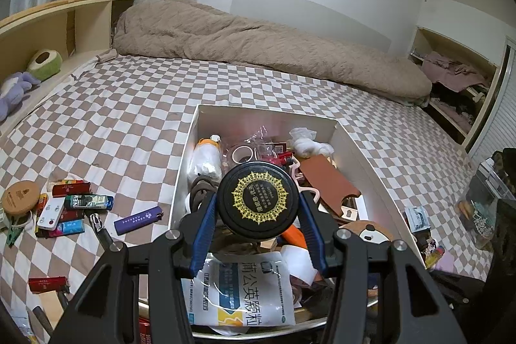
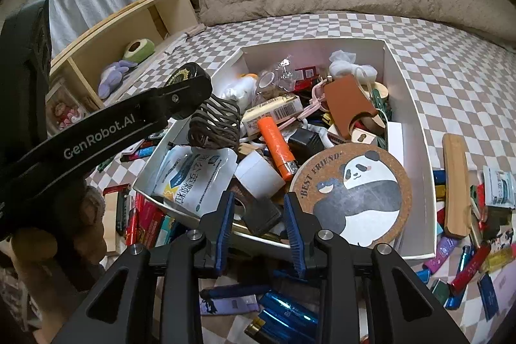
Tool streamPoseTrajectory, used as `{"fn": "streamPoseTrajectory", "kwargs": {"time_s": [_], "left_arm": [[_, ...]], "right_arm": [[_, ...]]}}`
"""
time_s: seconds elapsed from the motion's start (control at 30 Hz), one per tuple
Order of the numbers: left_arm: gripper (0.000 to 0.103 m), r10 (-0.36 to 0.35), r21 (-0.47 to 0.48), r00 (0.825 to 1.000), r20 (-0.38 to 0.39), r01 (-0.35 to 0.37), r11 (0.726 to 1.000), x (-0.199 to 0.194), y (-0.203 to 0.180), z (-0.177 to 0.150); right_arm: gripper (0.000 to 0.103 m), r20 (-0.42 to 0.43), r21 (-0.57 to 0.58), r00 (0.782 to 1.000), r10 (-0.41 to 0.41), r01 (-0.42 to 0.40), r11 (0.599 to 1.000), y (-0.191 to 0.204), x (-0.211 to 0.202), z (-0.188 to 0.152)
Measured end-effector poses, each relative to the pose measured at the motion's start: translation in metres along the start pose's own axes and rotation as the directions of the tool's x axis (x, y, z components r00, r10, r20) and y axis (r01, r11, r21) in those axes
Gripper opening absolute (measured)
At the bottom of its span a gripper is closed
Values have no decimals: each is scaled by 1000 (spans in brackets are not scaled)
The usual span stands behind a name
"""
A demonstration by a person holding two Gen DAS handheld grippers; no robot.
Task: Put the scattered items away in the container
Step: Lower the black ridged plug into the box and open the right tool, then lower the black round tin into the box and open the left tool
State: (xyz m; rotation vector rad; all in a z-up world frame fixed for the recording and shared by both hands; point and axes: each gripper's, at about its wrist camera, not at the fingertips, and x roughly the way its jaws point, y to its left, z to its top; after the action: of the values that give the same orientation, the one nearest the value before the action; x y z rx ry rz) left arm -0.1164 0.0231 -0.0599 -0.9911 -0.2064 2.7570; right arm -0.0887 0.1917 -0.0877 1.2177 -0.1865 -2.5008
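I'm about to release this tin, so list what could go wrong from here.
1. The left gripper holds the round black tin above an already heaped white box; dropped, it may roll off the pile, perhaps over the rim.
2. It could land on the orange lighter or the granule sachet.
3. The panda coaster leans at the box wall and may get knocked out.

A round black tin with a gold medallion lid sits centre frame, above a cluttered white box, apparently gripped.
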Motion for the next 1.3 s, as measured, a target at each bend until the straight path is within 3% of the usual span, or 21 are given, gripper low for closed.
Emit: {"fn": "streamPoseTrajectory", "kwargs": {"time_s": [0.03, 0.07, 0.53, 0.8, 1.03, 1.1, 1.13, 1.17, 1.3], "left_arm": [[50, 0, 0, 1000, -1, 0, 1000, 1, 0, 0], [50, 1, 0, 1000, -2, -1, 1000, 1, 0, 0], [50, -28, 58, 998, -58, 32, 998, 20, -12, -2], [50, -109, 88, 991, -84, 116, 989, 35, -29, -2], [50, -123, 92, 985, -124, 135, 987, 51, -33, -8], [60, -136, 79, 983, -120, 146, 986, 51, -33, -7], [87, -140, 62, 984, -113, 148, 987, 49, -31, -5], [103, -140, 41, 985, -97, 145, 989, 47, -27, -3], [103, -135, 8, 990, -49, 136, 991, 35, -17, 3]], "right_arm": [[70, 5, 2, 1000, -10, 10, 1000, 0, -1, 0], [72, 11, 3, 1000, -15, 15, 1000, 0, -3, -1], [72, 40, 15, 999, -20, 19, 1000, -15, -19, -6], [72, 50, 44, 999, -19, 17, 999, -28, -24, -7], [72, 49, 46, 999, -16, 14, 999, -29, -25, -9], [72, 48, 50, 999, -15, 12, 999, -29, -26, -9], [72, 48, 51, 999, -13, 11, 999, -29, -26, -10], [72, 47, 52, 999, -13, 10, 999, -30, -26, -10], [72, 46, 52, 999, -12, 10, 999, -30, -27, -11]]}}
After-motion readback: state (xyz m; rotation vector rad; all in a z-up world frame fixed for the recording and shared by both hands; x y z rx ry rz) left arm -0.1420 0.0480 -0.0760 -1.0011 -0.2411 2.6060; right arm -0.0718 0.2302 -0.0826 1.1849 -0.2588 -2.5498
